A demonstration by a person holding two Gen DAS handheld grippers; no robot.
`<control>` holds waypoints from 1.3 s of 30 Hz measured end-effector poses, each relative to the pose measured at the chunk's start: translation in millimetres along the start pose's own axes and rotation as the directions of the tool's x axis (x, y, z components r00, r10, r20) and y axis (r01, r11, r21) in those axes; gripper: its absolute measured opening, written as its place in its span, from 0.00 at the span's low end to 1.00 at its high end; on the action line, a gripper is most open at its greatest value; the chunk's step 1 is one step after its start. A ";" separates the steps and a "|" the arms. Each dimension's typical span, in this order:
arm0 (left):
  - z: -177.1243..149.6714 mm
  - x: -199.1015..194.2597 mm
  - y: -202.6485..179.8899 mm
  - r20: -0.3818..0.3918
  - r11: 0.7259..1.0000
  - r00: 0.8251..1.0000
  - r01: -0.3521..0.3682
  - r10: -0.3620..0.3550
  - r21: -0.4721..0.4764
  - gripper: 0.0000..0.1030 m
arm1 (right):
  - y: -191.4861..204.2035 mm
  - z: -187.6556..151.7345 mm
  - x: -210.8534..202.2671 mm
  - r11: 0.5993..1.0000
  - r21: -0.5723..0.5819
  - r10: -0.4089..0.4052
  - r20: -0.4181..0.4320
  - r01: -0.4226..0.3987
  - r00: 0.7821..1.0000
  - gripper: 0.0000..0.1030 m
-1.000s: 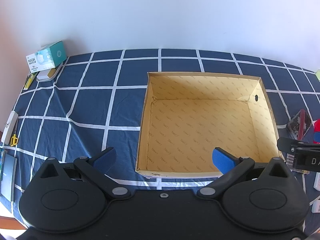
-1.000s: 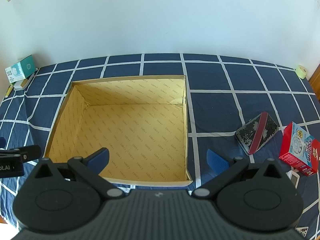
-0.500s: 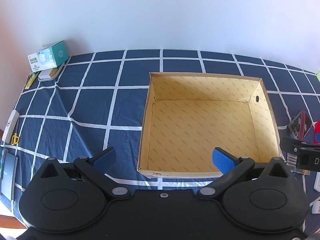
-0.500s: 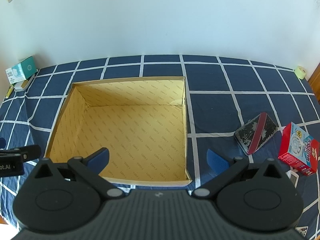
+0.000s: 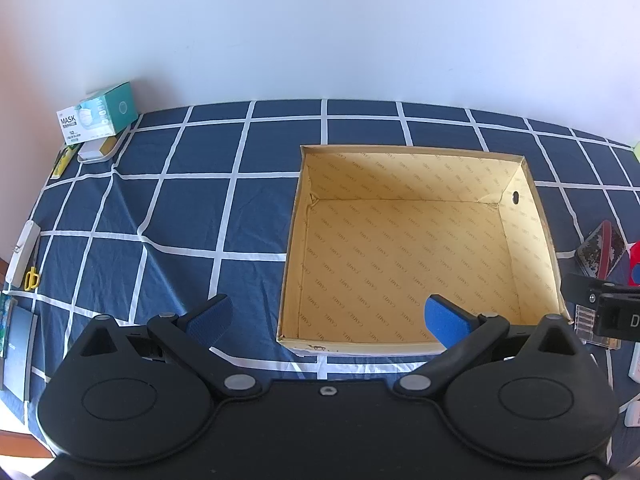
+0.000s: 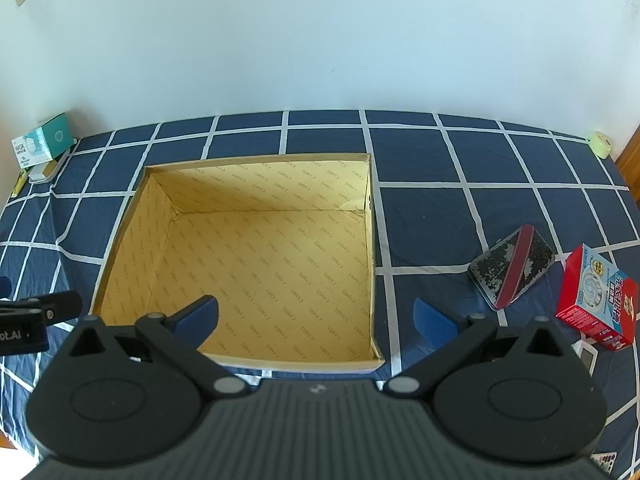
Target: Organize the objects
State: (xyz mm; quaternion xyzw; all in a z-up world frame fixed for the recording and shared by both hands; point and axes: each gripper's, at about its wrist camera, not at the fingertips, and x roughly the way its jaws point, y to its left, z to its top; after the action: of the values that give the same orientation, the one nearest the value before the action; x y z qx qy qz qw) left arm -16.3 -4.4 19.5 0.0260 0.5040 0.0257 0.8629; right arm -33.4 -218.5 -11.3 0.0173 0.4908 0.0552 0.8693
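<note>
An empty yellow cardboard box (image 5: pixel 532 216) (image 6: pixel 120 236) sits in the middle of a blue checked tablecloth. My left gripper (image 5: pixel 326 314) hovers open over the box's near left corner, holding nothing. My right gripper (image 6: pixel 316 316) hovers open over the box's near right corner, also holding nothing. Right of the box lie a camouflage case with a red band (image 6: pixel 512 268) (image 5: pixel 600 248) and a red box (image 6: pixel 596 300). A teal mask box (image 5: pixel 98 114) (image 6: pixel 42 140) stands at the far left corner.
Along the left edge lie a white tray (image 5: pixel 98 152), a white bar (image 5: pixel 22 252), yellow scissors (image 5: pixel 32 278) and a dark book (image 5: pixel 18 344). A pale green tape roll (image 6: pixel 602 143) sits far right. A clear plastic item (image 5: pixel 588 320) lies near the box's right side.
Both views have drifted slightly; the box sits a little further right in the left wrist view. Both grippers remain open and nothing on the table has moved.
</note>
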 end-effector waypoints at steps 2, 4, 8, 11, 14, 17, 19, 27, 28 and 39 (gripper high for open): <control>0.2 -0.2 -0.1 0.001 1.000 1.000 -0.001 0.001 -0.001 1.00 | 0.2 -0.3 -0.1 1.000 0.002 0.001 0.000 -0.001 1.000 1.00; 0.1 0.4 -0.6 -0.001 1.000 1.000 -0.002 0.002 0.000 1.00 | 0.1 0.1 0.0 1.000 0.000 0.000 0.000 0.000 1.000 1.00; -0.2 0.7 0.0 -0.003 1.000 1.000 -0.001 0.001 -0.001 1.00 | 0.6 -0.1 1.6 1.000 -0.004 0.002 -0.005 -0.002 1.000 1.00; -0.3 0.8 -0.1 -0.003 1.000 1.000 -0.002 0.002 -0.002 1.00 | 1.0 0.8 2.5 1.000 -0.005 0.003 -0.006 -0.003 1.000 1.00; -0.9 1.8 0.2 -0.004 1.000 1.000 -0.003 0.003 -0.005 1.00 | 1.3 0.6 2.6 1.000 -0.007 0.004 -0.005 -0.004 1.000 1.00; -1.1 2.3 0.9 -0.004 1.000 1.000 -0.004 0.004 -0.008 1.00 | 1.6 0.4 2.9 1.000 -0.005 0.002 -0.003 -0.002 1.000 1.00; -1.1 2.1 1.0 -0.004 1.000 1.000 -0.002 0.002 -0.009 1.00 | 2.0 0.2 2.9 1.000 -0.005 0.001 -0.002 -0.001 1.000 1.00; -1.8 1.4 1.4 -0.006 1.000 1.000 -0.003 0.003 -0.009 1.00 | 2.0 0.8 2.5 1.000 -0.004 0.000 -0.003 0.000 1.000 1.00; -2.2 1.2 1.2 -0.006 1.000 1.000 -0.003 0.003 -0.009 1.00 | 2.6 0.7 2.1 1.000 -0.004 0.000 -0.002 0.000 1.000 1.00; -8.7 -3.2 -7.8 -0.009 1.000 1.000 0.003 -0.003 0.015 1.00 | -2.2 -9.5 -5.5 1.000 0.020 -0.005 0.003 0.005 1.000 1.00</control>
State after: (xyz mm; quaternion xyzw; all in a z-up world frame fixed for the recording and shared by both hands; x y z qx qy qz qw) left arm -25.3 -12.2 17.5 0.0317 0.5081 0.0210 0.8605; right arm -44.1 -221.6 -11.7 0.0248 0.4901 0.0479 0.8700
